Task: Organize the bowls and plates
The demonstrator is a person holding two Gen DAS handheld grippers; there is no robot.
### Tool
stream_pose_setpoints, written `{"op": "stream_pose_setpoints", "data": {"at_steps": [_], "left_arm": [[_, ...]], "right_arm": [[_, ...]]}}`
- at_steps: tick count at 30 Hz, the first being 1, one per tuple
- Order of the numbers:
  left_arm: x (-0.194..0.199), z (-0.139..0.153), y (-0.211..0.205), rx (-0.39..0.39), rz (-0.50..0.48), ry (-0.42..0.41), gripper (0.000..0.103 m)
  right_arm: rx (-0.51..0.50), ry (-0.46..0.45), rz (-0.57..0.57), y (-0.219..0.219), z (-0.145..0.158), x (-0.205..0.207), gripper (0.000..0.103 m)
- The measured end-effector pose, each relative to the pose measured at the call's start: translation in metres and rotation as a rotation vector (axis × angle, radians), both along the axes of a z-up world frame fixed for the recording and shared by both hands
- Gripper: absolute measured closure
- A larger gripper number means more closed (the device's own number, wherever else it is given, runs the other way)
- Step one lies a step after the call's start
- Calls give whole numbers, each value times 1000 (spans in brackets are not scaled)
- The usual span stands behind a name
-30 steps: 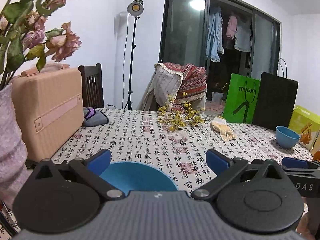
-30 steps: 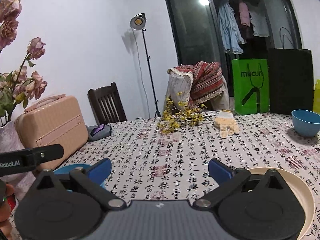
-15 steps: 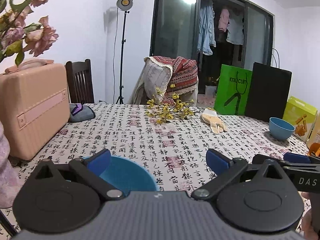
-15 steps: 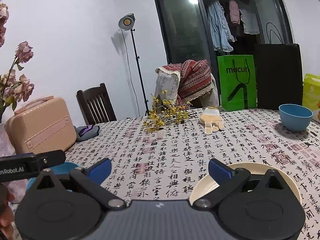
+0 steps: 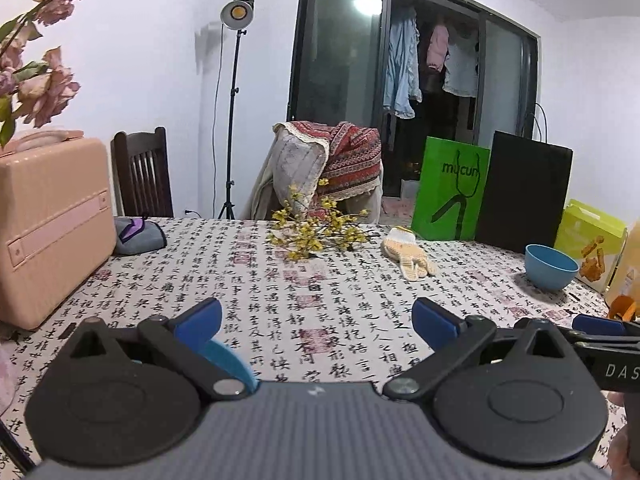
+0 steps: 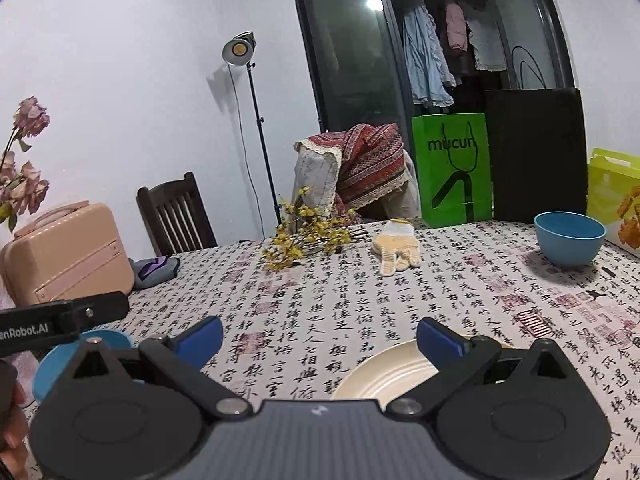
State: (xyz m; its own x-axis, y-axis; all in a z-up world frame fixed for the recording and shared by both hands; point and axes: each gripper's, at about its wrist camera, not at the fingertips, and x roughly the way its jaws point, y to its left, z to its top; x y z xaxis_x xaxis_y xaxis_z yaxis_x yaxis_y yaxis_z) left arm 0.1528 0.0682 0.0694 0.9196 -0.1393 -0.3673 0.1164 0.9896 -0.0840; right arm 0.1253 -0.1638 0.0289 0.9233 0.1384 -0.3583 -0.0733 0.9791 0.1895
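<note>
Both tools hang low over the table with jaws spread wide and holding nothing. A blue dish [image 5: 230, 362] sits just under the left gripper's [image 5: 316, 316] left finger; a cream plate [image 6: 390, 370] lies under the right gripper's [image 6: 320, 334] right finger, probably each one's pick. Far ahead to the right waits a blue bowl [image 6: 570, 238].

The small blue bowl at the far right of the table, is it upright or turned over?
Upright. The small blue bowl stands on its base on the table, its open rim facing up.
</note>
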Motion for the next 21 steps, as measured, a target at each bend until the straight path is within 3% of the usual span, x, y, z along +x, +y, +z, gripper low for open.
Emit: {"op": "stream_pose_setpoints", "data": {"at_steps": [21], "left_arm": [[14,18,-73,-8,-25,-25,0]], "right_arm": [[18,-9,-42,-77,10,11,0]]}}
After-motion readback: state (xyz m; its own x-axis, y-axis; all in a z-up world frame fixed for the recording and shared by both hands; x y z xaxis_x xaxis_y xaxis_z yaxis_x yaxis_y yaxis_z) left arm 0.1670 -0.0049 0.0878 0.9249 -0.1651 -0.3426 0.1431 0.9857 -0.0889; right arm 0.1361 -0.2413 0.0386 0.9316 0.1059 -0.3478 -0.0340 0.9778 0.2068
